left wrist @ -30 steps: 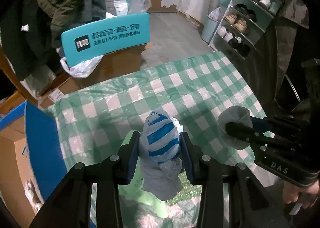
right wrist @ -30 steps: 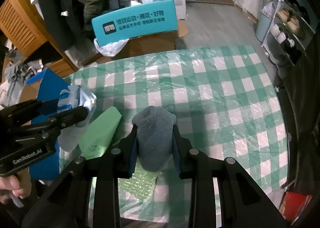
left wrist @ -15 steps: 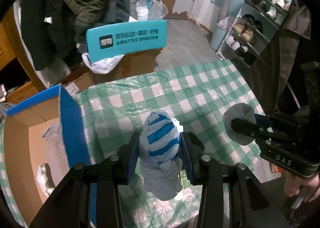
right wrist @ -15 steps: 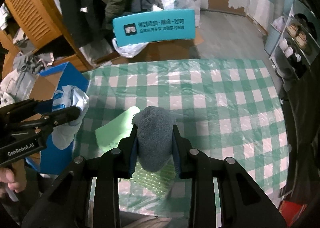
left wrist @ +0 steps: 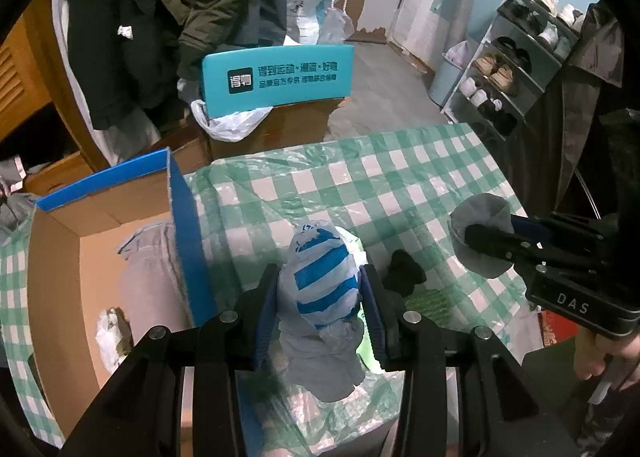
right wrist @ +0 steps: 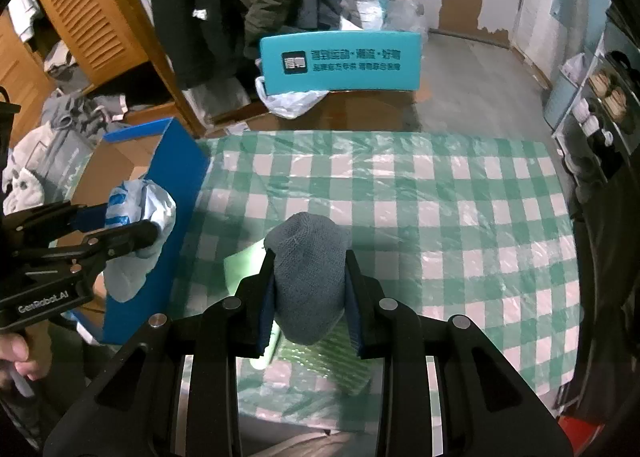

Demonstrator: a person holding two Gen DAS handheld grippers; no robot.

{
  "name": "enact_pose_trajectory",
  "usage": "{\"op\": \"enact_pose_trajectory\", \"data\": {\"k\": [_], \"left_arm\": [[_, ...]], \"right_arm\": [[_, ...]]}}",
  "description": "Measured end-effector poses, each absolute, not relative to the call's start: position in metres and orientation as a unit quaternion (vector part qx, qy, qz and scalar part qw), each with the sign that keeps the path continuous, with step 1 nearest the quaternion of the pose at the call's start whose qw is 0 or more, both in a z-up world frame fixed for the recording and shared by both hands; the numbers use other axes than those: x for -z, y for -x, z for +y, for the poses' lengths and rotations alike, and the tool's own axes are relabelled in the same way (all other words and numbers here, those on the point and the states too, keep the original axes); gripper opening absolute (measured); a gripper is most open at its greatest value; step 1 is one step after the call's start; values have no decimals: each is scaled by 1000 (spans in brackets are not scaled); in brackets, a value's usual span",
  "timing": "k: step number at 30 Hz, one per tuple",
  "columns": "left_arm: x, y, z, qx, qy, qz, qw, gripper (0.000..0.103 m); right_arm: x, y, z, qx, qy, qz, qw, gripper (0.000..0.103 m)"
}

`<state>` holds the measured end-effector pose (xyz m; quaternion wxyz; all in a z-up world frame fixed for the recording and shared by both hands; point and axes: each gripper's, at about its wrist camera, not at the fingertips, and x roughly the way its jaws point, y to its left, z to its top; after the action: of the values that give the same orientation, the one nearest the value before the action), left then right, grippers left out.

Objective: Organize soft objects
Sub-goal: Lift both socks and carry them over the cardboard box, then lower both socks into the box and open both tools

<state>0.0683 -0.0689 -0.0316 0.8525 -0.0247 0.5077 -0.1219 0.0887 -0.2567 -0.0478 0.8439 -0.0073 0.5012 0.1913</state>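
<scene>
My left gripper [left wrist: 320,289] is shut on a blue-and-white striped soft bundle [left wrist: 322,277] whose grey tail hangs below the pads. It hovers over the table's left edge, beside the blue wall of an open cardboard box [left wrist: 180,225]. My right gripper [right wrist: 310,281] is shut on a rolled grey sock [right wrist: 308,273] above the checked tablecloth [right wrist: 440,209]. In the left wrist view the right gripper [left wrist: 480,241] and its grey sock [left wrist: 486,213] appear at the right. The right wrist view shows the left gripper [right wrist: 132,225] with the striped bundle [right wrist: 140,201] beside the box [right wrist: 176,161].
A black soft item [left wrist: 404,269] and a light green pad [right wrist: 244,265] lie on the tablecloth near a green bubble-wrap sheet [right wrist: 336,357]. The box holds grey cloth [left wrist: 148,257]. A teal sign [left wrist: 280,77], hanging coats [left wrist: 168,9] and a shoe rack [left wrist: 508,69] stand beyond.
Both grippers have drifted left with their loads still held. The open blue box has come into view beside the left gripper, and the black item now shows on the table.
</scene>
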Motion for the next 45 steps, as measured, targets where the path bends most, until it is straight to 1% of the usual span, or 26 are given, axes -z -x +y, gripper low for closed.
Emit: {"op": "enact_pose_trajectory", "data": {"k": [24,45], "left_arm": [[16,-49,-10,88,40,490,866,40],[21,-38,56,44,73,489,868,41]], "right_arm": [[29,-85,-179,-244,40,488,837,28],[23,-79,-90,-299,76,486,818,28]]}}
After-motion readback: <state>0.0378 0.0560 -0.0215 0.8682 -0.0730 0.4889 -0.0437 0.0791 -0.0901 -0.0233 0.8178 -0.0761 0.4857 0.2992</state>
